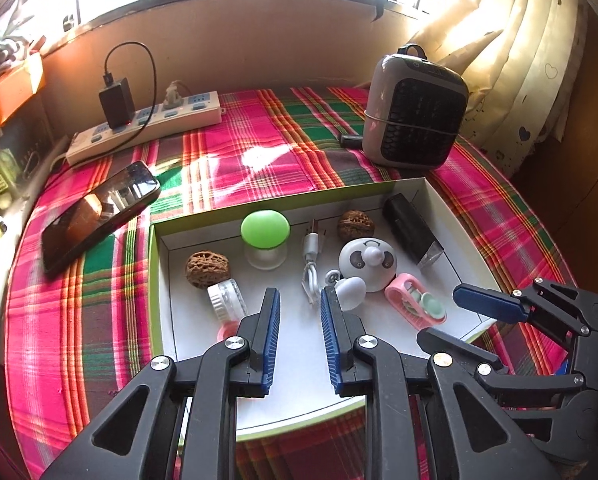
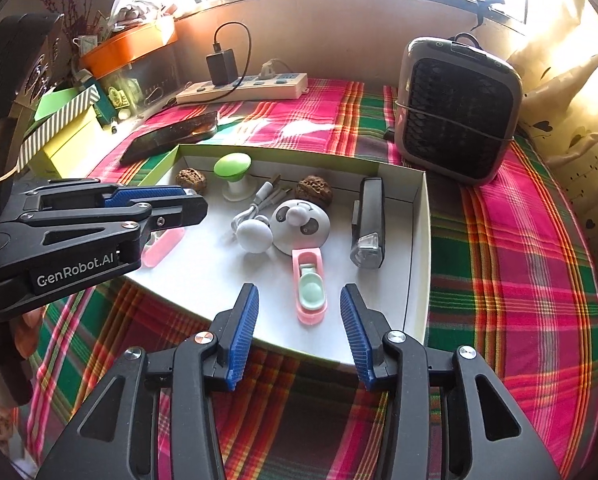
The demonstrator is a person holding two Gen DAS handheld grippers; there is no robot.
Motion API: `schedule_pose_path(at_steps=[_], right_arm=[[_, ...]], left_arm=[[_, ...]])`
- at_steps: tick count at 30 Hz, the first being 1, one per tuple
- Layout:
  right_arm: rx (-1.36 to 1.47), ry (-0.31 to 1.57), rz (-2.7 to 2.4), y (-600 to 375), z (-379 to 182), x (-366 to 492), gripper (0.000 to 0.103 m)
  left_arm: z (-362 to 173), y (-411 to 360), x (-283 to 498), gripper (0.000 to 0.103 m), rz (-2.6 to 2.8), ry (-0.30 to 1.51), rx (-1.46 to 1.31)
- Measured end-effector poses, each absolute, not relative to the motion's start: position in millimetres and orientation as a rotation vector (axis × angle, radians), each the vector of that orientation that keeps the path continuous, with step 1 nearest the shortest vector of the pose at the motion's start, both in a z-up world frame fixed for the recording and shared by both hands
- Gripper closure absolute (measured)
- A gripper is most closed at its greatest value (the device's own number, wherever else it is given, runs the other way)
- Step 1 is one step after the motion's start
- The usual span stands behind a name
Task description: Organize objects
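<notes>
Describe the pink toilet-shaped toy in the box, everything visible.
The pink toilet-shaped plastic toy has a glossy pink body with a mint-green seat and lid. It lies on its back on the white floor of the shallow green-rimmed cardboard box, near the front edge. It sits just in front of the white panda-faced round gadget; whether they touch is unclear. Neither tongs hold it.

Your left gripper (image 1: 299,308) hangs over the near part of the shallow box (image 1: 451,200), its blue pads apart with nothing between them. Your right gripper (image 1: 459,320) reaches in from the right, also empty. Inside the box you have two walnuts (image 1: 207,269), a green-capped mushroom piece (image 1: 265,230), a white cable (image 1: 311,264), a panda-faced disc (image 1: 367,258), a white egg-shaped piece (image 1: 351,292), a pink toy (image 1: 413,304) and a black oblong (image 1: 411,228). A clear jar (image 1: 227,302) lies on its side by the left walnut; something pink (image 1: 227,330) below it is partly hidden, perhaps a lid. Outside the box, a phone (image 1: 99,216), a power strip (image 1: 147,126) and a small heater (image 1: 413,114) sit on the plaid cloth (image 1: 259,152).
</notes>
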State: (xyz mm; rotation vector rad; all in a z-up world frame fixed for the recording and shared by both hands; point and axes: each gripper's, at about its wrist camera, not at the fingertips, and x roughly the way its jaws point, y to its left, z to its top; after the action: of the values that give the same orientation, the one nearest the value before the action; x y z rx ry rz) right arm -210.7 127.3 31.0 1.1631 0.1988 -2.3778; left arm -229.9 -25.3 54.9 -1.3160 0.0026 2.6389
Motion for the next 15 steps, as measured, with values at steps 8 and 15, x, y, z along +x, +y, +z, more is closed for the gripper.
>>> schedule_pose_path(at_steps=[8,15], right_arm=[[1.116,0.203,-2.431,130,39,-193,0.059],[1.093,0.163,-2.456,136,41,-174,0.057]], left_arm=[[68,-29,-199,0.084,2.711,-0.001,-1.248],[63,-33,-169,0.083,2.778,0.010,-1.238]])
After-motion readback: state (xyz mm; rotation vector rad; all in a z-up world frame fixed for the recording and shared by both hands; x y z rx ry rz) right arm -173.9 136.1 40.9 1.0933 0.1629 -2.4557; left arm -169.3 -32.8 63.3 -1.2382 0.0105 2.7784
